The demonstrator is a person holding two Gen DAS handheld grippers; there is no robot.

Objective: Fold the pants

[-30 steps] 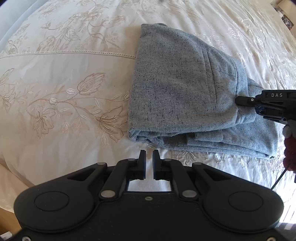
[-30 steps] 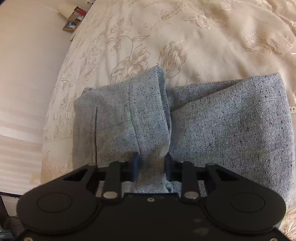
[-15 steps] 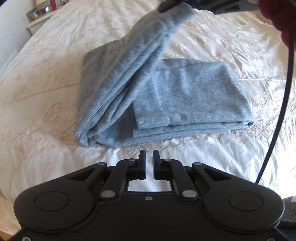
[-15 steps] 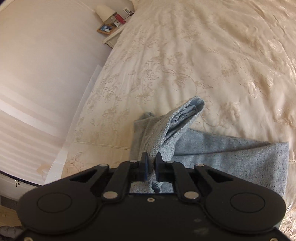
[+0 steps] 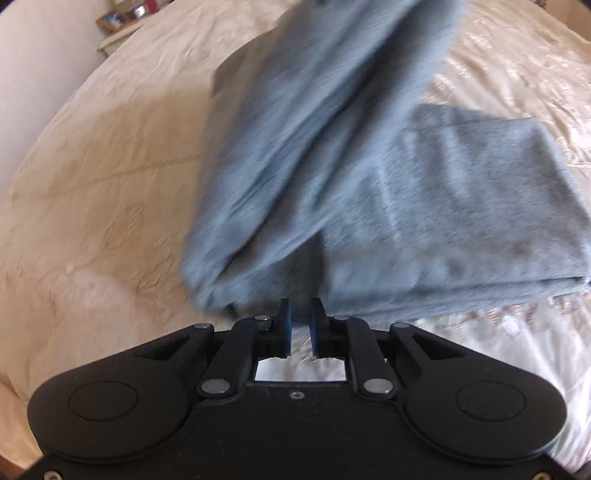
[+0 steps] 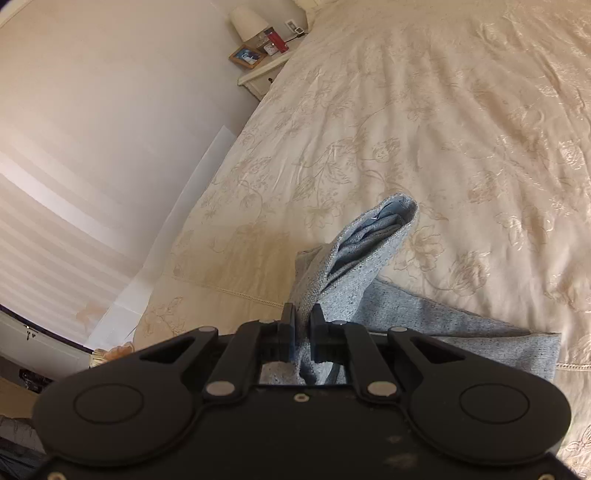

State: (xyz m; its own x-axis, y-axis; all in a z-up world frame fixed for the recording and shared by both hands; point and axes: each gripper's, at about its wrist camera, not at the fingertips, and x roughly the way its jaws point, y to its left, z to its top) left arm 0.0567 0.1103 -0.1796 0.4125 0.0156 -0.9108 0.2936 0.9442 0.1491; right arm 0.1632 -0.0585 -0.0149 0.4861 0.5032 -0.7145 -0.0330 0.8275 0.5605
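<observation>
Blue-grey speckled woven pants (image 6: 373, 258) lie part-folded on the cream satin bedspread w/ embroidered flowers (image 6: 461, 122), near the bed's edge. One thick folded end is lifted off the bedspread, standing up as a tapered flap w/ layered edges showing at its tip; the rest stays flat in a rectangular stack (image 5: 461, 206). Right gripper (image 6: 302, 325), black plastic, has its jaws pinching that raised fabric low down, cloth bunched between the pads. Left gripper (image 5: 300, 325) sits at the stack's near edge; its jaws have just been opening, a narrow gap btwn them, no cloth in it. Left view is motion-blurred. Beyond the bedspread's far corner: white bedside stand (image 6: 258, 75) w/ cream lampshade (image 6: 248, 19), wooden photo frame (image 6: 246, 56), red can (image 6: 277, 40).
</observation>
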